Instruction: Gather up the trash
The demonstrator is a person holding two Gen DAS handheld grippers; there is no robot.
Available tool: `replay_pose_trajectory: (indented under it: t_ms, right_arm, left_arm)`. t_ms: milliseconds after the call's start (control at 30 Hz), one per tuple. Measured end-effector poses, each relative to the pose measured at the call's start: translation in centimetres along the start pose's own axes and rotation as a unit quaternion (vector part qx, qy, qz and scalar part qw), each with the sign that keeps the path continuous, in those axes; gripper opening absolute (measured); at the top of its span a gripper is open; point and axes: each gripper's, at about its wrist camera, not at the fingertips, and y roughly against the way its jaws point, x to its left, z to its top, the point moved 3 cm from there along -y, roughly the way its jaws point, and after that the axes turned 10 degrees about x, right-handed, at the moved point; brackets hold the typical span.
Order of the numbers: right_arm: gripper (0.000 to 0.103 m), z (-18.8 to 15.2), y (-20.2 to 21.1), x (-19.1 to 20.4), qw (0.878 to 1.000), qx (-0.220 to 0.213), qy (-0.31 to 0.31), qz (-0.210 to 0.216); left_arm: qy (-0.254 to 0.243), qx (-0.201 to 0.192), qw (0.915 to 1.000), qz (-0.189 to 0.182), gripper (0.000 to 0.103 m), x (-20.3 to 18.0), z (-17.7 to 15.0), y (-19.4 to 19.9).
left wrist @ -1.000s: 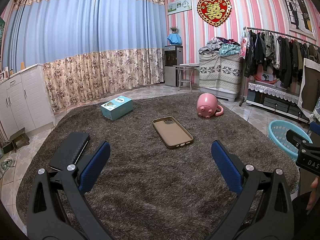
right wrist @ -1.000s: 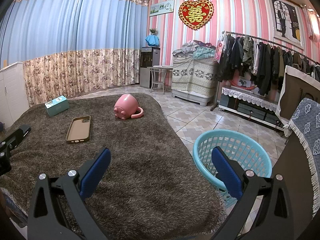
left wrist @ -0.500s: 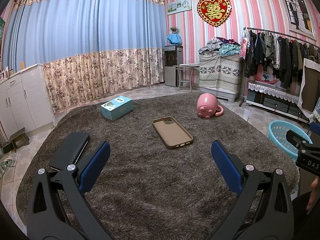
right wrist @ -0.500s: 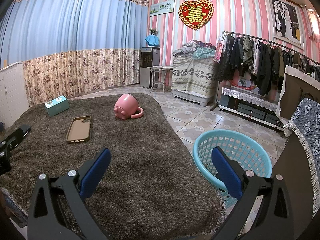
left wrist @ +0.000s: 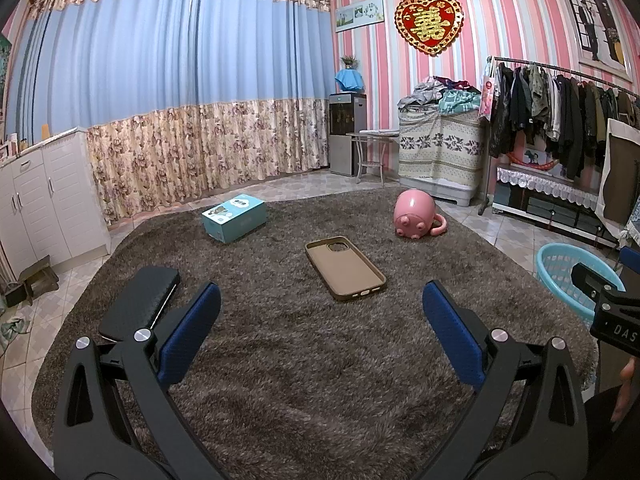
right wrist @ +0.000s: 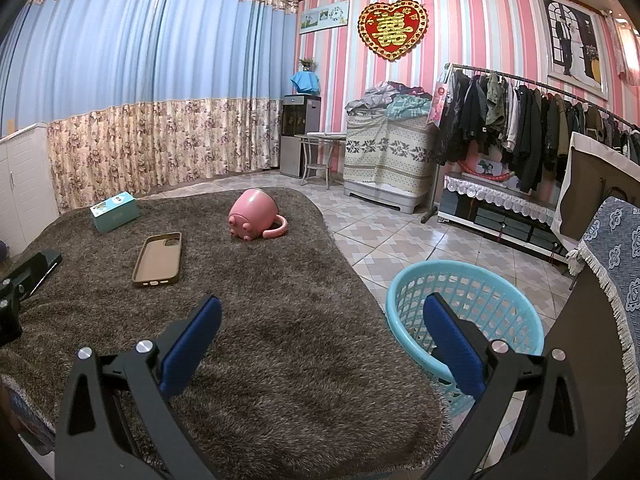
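Note:
Four items lie on a shaggy brown rug [left wrist: 320, 360]: a brown phone case [left wrist: 345, 267] in the middle, a pink pig-shaped mug [left wrist: 416, 215] tipped over beyond it, a teal box [left wrist: 235, 217] at the far left, and a black case [left wrist: 140, 302] near my left fingers. My left gripper [left wrist: 320, 328] hovers open above the rug, short of the phone case, holding nothing. My right gripper [right wrist: 320, 340] is open too, above the rug's right edge, beside a light blue basket [right wrist: 466, 312]. The right view also shows the phone case [right wrist: 158, 259], mug [right wrist: 256, 216] and box [right wrist: 115, 212].
The basket [left wrist: 568, 276] stands on the tiled floor off the rug's right side. White cabinets [left wrist: 36, 200] line the left wall. A clothes rack [right wrist: 520, 120], a covered pile [right wrist: 384, 152] and a small table [right wrist: 320, 152] stand at the back right. A fringed cloth [right wrist: 616, 280] hangs at far right.

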Motion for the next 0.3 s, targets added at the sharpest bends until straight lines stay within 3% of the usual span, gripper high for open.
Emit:
replay_pose_trajectory:
  t_ms: [300]
  right_arm:
    - [0.099, -0.03, -0.03, 0.04, 1.0, 0.0, 0.0, 0.0]
  left_arm:
    - [-0.003, 0.004, 1.0, -0.004, 0.098, -0.35, 0.06, -0.08]
